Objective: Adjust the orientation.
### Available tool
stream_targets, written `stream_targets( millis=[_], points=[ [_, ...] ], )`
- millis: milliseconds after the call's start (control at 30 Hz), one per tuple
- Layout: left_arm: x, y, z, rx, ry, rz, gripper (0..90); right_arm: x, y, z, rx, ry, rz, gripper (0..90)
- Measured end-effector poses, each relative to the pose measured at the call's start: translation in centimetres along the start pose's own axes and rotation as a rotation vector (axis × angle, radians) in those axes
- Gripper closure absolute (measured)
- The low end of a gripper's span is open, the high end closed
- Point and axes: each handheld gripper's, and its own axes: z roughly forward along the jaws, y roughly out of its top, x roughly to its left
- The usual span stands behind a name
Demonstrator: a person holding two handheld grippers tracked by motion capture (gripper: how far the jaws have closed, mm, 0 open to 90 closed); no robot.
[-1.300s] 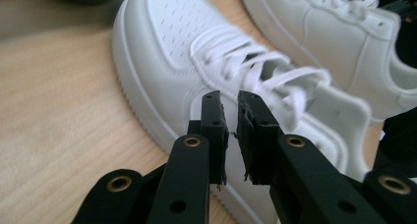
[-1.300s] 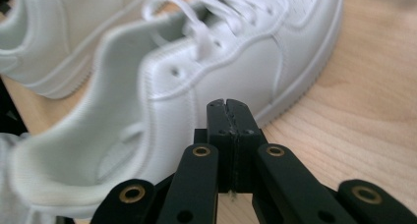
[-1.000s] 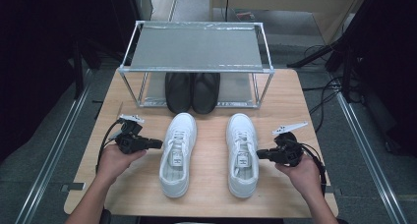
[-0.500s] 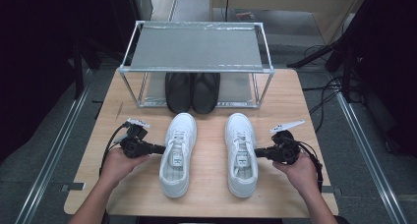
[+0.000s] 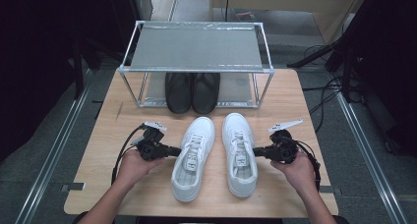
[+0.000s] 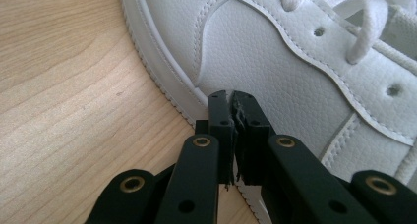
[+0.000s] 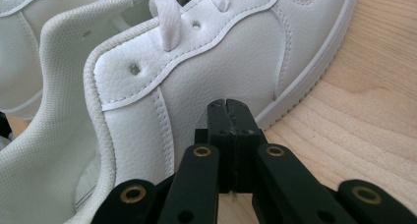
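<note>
Two white sneakers stand side by side on the wooden table point(image 5: 113, 135), toes toward the rack. My left gripper point(image 5: 178, 149) is shut with nothing between its pads, and its tips touch the outer side of the left sneaker point(image 5: 193, 157). In the left gripper view the closed tips point(image 6: 232, 97) rest against that sneaker's white leather side point(image 6: 275, 57), just above the sole. My right gripper point(image 5: 255, 152) is shut and empty too, its tips point(image 7: 227, 105) pressed to the outer side of the right sneaker point(image 5: 239, 155) near the heel quarter point(image 7: 196, 86).
A metal-framed rack point(image 5: 196, 47) stands at the table's far side, with a pair of black shoes point(image 5: 192, 91) under its shelf. Bare wood lies to the left and right of the sneakers. Cables trail from both grippers.
My left gripper has moved right across the table, up against the left sneaker's side. The right gripper and both sneakers have stayed where they were.
</note>
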Motion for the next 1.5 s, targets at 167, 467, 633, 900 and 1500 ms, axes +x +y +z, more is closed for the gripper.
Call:
stream_targets(
  millis=[167,467,633,900,1500],
  points=[
    [0.4,-0.9,-1.6,0.021,-0.061,0.033,85.3,-0.2,0.1,-0.8,-0.037,0.017,0.016,90.0],
    [-0.9,-3.0,-1.8,0.049,-0.120,0.034,87.8,-0.3,0.0,-0.8,-0.012,0.038,0.008,90.0],
    [-1.1,-3.0,-1.5,0.034,-0.098,0.023,88.8,-0.5,0.2,-0.1,-0.005,0.071,0.007,90.0],
    [-2.0,-2.6,-0.6,0.035,-0.099,0.043,87.9,0.4,0.9,1.1,0.009,0.119,-0.025,90.0],
    [-4.3,-2.0,1.4,0.046,-0.131,0.083,89.7,0.8,1.5,1.6,-0.004,0.079,-0.032,90.0]
  ],
)
